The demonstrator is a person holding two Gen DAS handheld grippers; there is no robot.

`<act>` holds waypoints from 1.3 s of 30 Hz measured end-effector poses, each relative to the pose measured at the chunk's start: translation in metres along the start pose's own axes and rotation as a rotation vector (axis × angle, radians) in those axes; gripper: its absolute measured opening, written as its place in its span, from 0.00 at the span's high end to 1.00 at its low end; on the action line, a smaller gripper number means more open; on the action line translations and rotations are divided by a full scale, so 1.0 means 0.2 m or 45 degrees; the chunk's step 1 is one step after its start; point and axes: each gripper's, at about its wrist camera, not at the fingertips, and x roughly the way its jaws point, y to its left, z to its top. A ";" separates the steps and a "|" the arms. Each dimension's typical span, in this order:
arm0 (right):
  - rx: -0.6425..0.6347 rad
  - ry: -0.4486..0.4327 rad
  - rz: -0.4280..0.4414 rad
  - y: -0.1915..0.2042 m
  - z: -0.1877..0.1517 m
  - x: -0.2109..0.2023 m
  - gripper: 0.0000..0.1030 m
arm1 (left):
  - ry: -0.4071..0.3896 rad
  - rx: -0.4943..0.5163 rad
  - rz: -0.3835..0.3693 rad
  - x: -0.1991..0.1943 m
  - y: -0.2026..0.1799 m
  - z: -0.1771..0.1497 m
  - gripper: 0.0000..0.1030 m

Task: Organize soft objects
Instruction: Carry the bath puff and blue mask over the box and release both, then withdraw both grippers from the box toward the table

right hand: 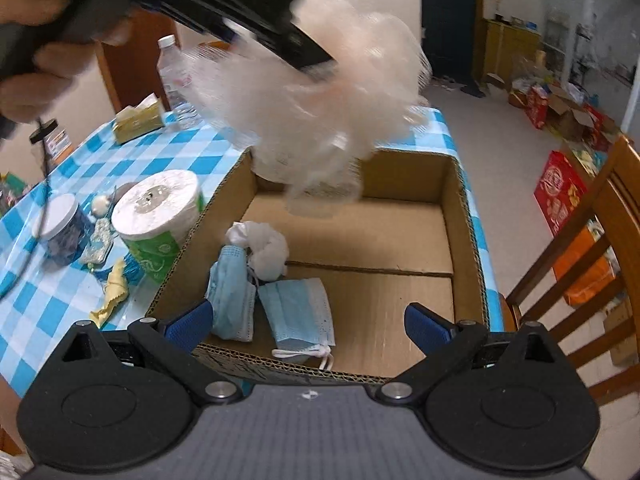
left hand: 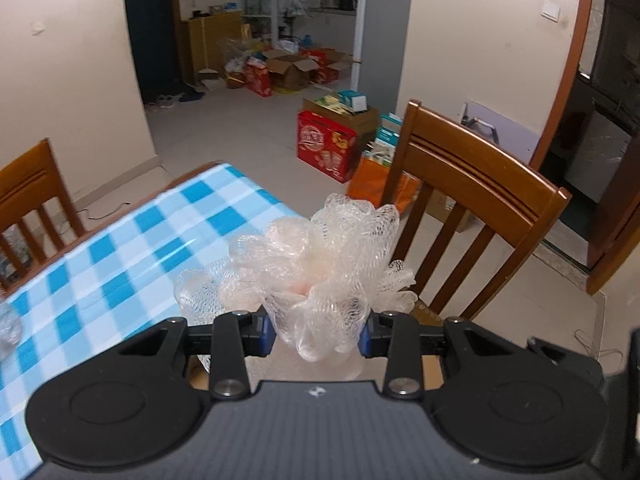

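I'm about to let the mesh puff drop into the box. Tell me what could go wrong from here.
1. The bath puff in the left hand-held gripper is loose netting, so it may snag on a pad at release.
2. In the right wrist view it hangs over the cardboard box's far wall, so it might land on the rim or tablecloth.
3. The open right hand-held gripper sits low over the face masks and could disturb them.

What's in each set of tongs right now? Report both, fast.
Left tongs: shut on the peach mesh bath pouf.
Right tongs: open, empty, over the cardboard box.
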 end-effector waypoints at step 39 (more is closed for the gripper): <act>0.005 0.040 -0.137 0.14 -0.04 -0.07 0.00 | 0.002 0.047 0.147 -0.05 -0.14 -0.31 0.03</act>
